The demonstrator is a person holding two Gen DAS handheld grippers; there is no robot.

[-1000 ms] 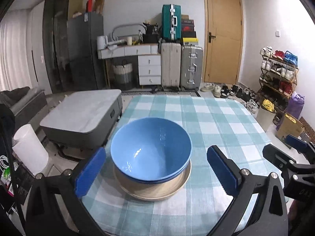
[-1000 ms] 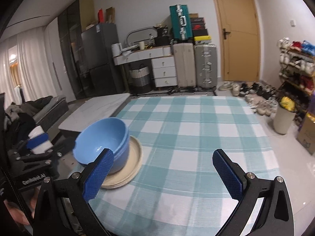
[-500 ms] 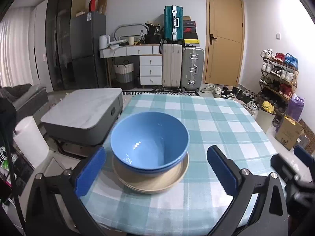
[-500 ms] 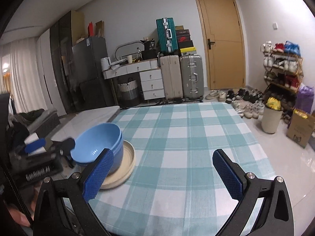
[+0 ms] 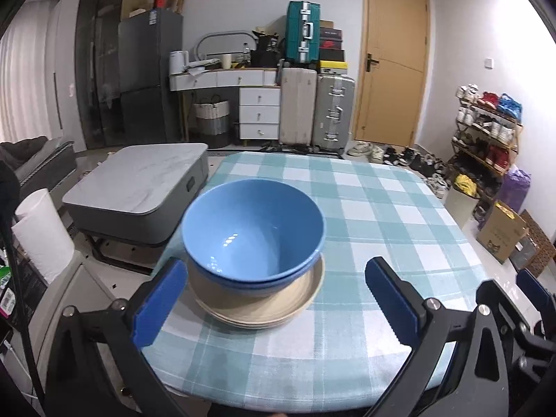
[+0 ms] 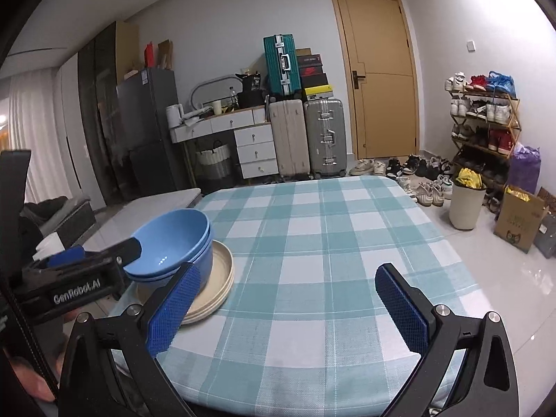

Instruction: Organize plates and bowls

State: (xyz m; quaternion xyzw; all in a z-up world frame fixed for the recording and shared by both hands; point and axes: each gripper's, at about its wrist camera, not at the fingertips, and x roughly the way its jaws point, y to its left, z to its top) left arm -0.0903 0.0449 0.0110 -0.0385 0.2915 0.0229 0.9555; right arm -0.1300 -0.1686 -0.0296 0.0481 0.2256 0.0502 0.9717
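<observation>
both views are evenly lit by soft indoor light, with small specular highlights inside the blue bowl (image 5: 253,232) and glare on the glossy floor (image 6: 514,278). fisheye distortion bends vertical lines near the edges, and dark vignetting fills the corners. focus is acceptable throughout.

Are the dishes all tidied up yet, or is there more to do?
Looks nearly done. The blue bowls sit nested on the beige plates, one pile on the table. Nothing is in hand: the left gripper and right gripper are open and empty. No other dishes show, so little seems left.
</observation>
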